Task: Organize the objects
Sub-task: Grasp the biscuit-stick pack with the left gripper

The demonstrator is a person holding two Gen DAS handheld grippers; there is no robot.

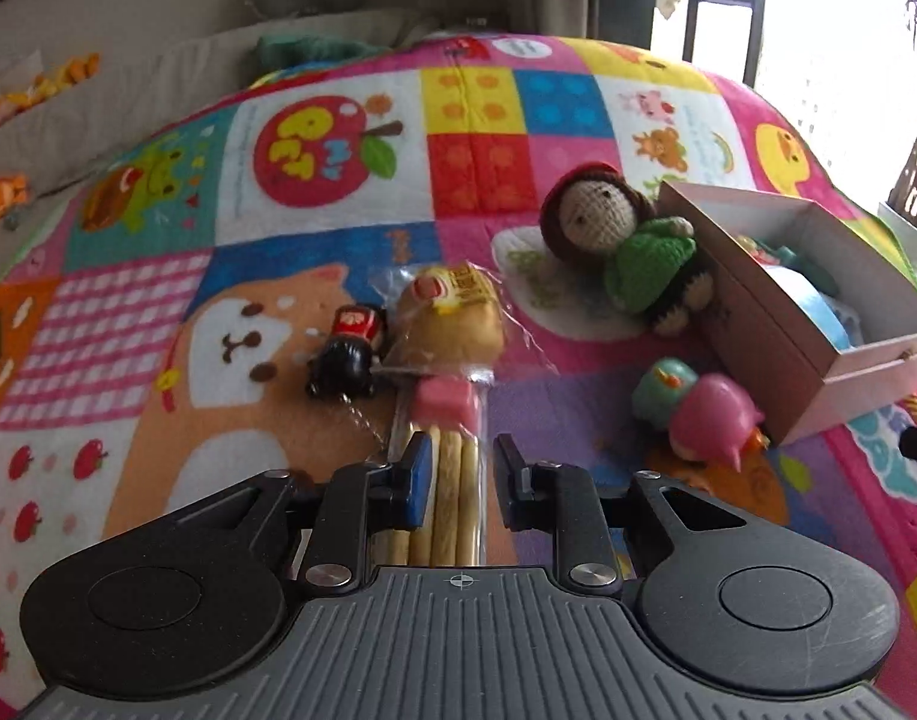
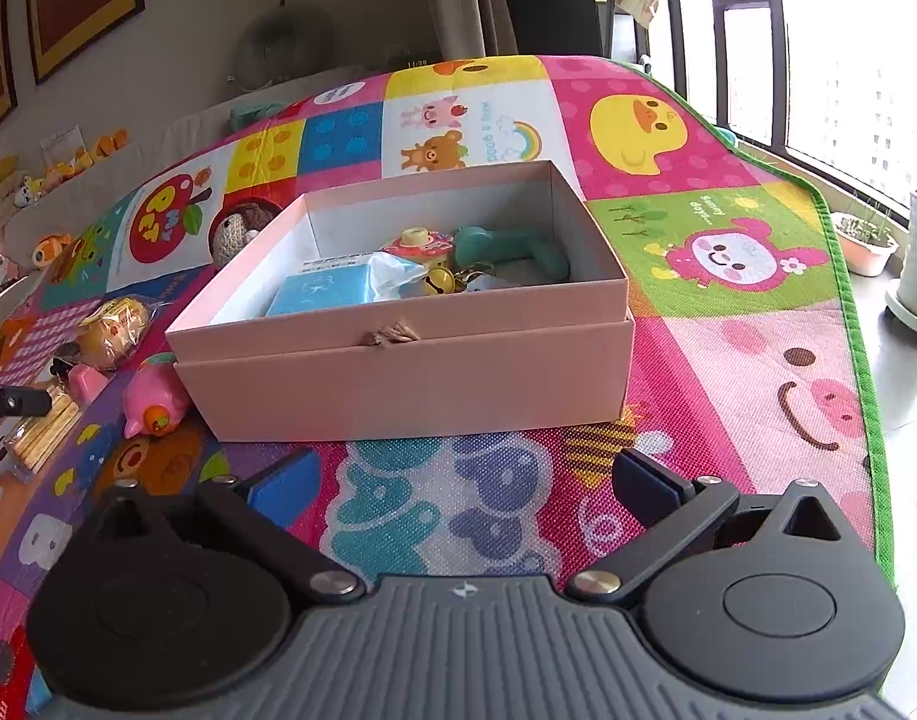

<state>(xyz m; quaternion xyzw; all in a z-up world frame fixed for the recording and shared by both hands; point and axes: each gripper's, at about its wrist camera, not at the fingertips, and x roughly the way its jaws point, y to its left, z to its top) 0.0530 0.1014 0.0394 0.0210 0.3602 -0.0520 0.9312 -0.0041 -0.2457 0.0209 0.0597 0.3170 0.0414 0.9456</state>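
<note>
My left gripper [image 1: 456,461] stands around a clear pack of biscuit sticks [image 1: 452,498] with a pink tag, its jaws partly open and not pressing it. Beyond lie a wrapped bun [image 1: 449,315], a small black figure [image 1: 347,354], a crochet doll [image 1: 623,240] and a pink and green toy [image 1: 701,411]. The pink box [image 2: 410,372] holds a blue packet [image 2: 332,291], a teal toy [image 2: 512,249] and small trinkets. My right gripper [image 2: 461,483] is wide open and empty, just in front of the box.
Everything lies on a colourful play mat [image 2: 728,396]. The box also shows at the right of the left wrist view [image 1: 776,348]. A window and plant pots [image 2: 866,249] are at the right, past the mat's green edge. Plush toys [image 2: 68,162] line the back left.
</note>
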